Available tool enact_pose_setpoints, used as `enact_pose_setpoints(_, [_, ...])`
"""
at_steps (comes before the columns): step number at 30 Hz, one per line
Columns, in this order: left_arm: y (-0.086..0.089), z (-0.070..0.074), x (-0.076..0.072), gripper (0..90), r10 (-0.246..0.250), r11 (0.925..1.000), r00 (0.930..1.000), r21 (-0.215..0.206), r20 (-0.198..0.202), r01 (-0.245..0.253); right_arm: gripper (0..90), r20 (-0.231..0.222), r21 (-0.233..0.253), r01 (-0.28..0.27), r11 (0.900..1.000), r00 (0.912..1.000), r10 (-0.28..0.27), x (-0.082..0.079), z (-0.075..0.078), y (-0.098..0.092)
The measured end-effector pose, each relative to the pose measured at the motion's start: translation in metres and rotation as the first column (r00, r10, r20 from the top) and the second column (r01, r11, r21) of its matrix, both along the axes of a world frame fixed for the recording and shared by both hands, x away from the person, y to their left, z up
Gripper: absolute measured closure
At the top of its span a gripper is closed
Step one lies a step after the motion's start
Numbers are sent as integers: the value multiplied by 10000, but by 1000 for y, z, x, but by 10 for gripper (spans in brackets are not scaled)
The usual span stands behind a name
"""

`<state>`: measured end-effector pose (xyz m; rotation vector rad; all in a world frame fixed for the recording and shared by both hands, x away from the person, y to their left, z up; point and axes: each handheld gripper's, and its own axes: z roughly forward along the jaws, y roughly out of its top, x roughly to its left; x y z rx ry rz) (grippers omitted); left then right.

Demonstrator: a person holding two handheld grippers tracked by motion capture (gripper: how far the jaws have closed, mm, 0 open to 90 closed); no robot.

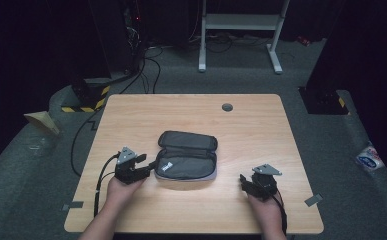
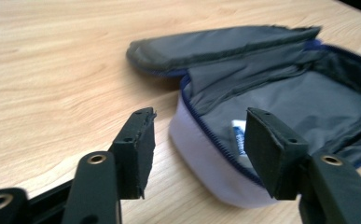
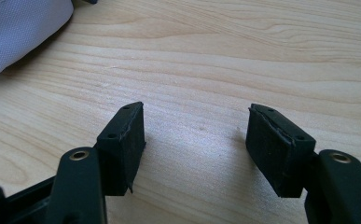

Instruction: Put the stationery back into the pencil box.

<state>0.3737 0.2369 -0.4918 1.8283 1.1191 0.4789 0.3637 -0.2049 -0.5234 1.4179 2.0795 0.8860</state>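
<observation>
An unzipped grey pouch point(image 1: 186, 156) lies in the middle of the wooden table point(image 1: 251, 130), its lid folded back toward the far side. In the left gripper view the pouch point(image 2: 290, 93) shows a grey lining, a blue zip edge, a pale outer wall and a white-and-blue label point(image 2: 238, 133) inside. My left gripper point(image 1: 150, 163) stands open at the pouch's left end; in its own view the left gripper point(image 2: 199, 128) straddles the near corner of the wall, not closed on it. My right gripper point(image 1: 242, 181) rests open to the right of the pouch. The right gripper point(image 3: 197, 123) holds nothing above bare wood, with a pouch corner point(image 3: 15, 28) beyond it.
A small grey grommet point(image 1: 227, 107) sits near the table's far edge. On the dark floor beyond the table are cables point(image 1: 148, 70) and a white frame point(image 1: 241, 22). A wrapped package point(image 1: 369, 159) lies on the floor at the right.
</observation>
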Motion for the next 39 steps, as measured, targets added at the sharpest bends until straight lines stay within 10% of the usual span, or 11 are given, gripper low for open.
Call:
enact_pose_setpoints(20, [46, -7, -11, 528, 1203, 9892, 9926, 862, -187, -1182, 371, -4, 1, -2, 10000, 10000, 2, 0, 0, 0])
enact_pose_setpoints(29, [89, -33, -42, 358, 1574, 9770, 9807, 1627, -1161, -1375, 371, -3, 7, 3, 10000, 10000, -3, 0, 0, 0])
enact_pose_setpoints(39, [86, -38, -53, 119, 1745, 9649, 9783, 2175, -1114, -1473, 371, -1, 11, 0, 10000, 10000, 0, 0, 0, 0])
